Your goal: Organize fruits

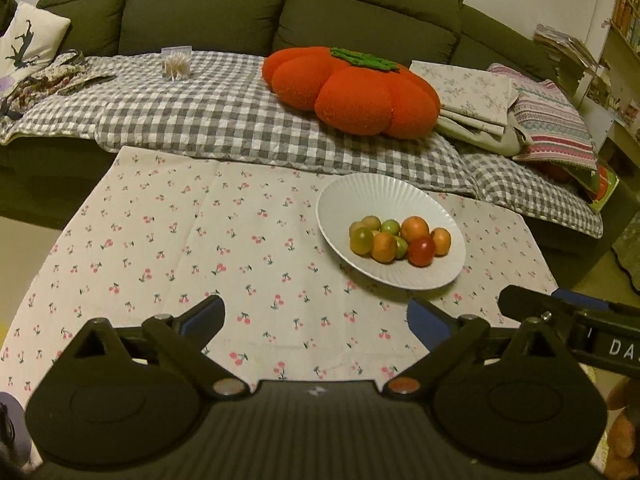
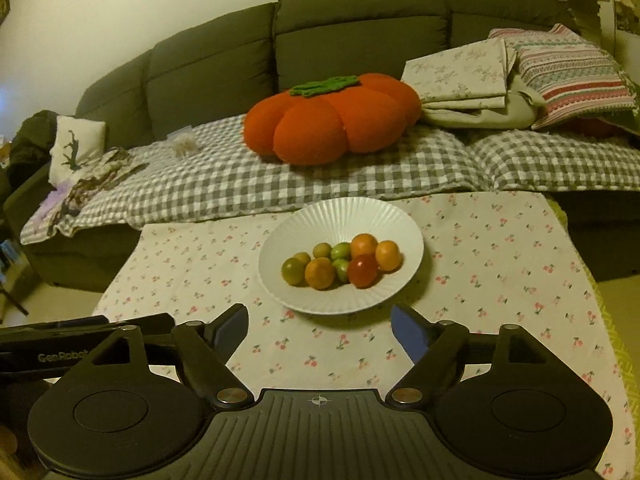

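fruit (image 2: 340, 266) sits heaped in the middle of a white ribbed plate (image 2: 384, 216) on the desk (image 2: 500, 264), which is covered by a cherry-print cloth: orange ones, green ones and one red, all touching in a tight cluster. none lies loose on the cloth in either view. both claws hang short of the plate with nothing in them; the left claw (image 1: 316, 320) is spread wide over bare cloth, the plate ahead and to its right, and the right claw (image 2: 320, 326) is released too, its blue pads flanking the plate's near rim.

risk lies mostly in the pile itself. the fruit is round and packed, so a pad pushed in for one piece would likely nudge its neighbours and send them rolling toward the shallow rim and off. a claw lowered onto the near rim could tip or slide the plate on the loose cloth. the two claws are close side by side, so a shared reach may clash.
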